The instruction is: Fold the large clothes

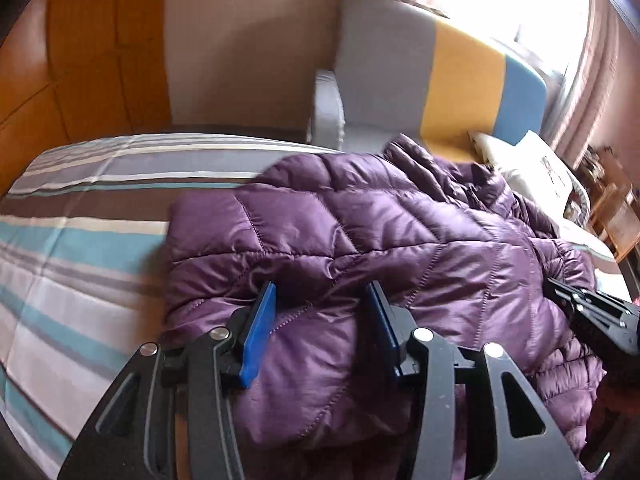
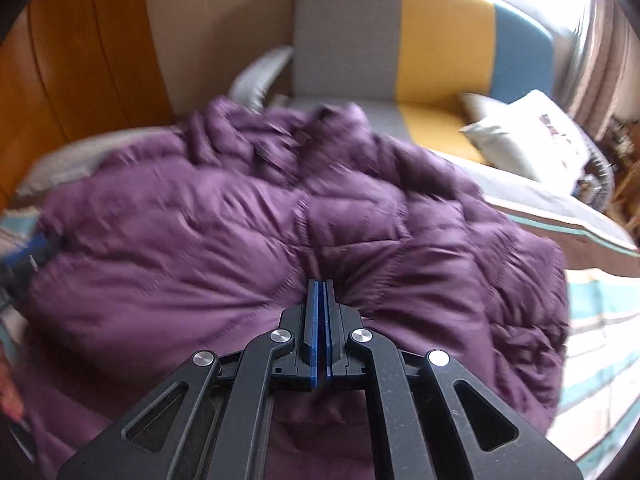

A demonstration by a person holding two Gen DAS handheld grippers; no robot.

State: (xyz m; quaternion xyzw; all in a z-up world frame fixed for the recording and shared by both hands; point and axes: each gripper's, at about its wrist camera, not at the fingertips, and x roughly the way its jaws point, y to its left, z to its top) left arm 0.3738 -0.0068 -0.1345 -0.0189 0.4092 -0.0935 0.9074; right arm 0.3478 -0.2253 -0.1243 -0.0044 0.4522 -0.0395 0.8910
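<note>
A large purple quilted down jacket (image 1: 360,232) lies bunched on a striped bed (image 1: 80,240). My left gripper (image 1: 322,292) is open, its blue pads (image 1: 260,332) set wide apart over the jacket's near edge, with fabric between them. My right gripper (image 2: 321,286) is shut on a fold of the jacket (image 2: 240,220), its blue pads pressed together at the fabric. The right gripper also shows at the right edge of the left wrist view (image 1: 592,312). The left gripper shows at the left edge of the right wrist view (image 2: 32,258), blurred.
A grey, yellow and blue sofa (image 1: 440,68) stands behind the bed, with white cushions (image 2: 528,136) on it. A wooden wardrobe (image 1: 60,60) is at the left. A bright window with curtains (image 1: 580,40) is at the right. Wooden furniture (image 1: 616,208) stands at the far right.
</note>
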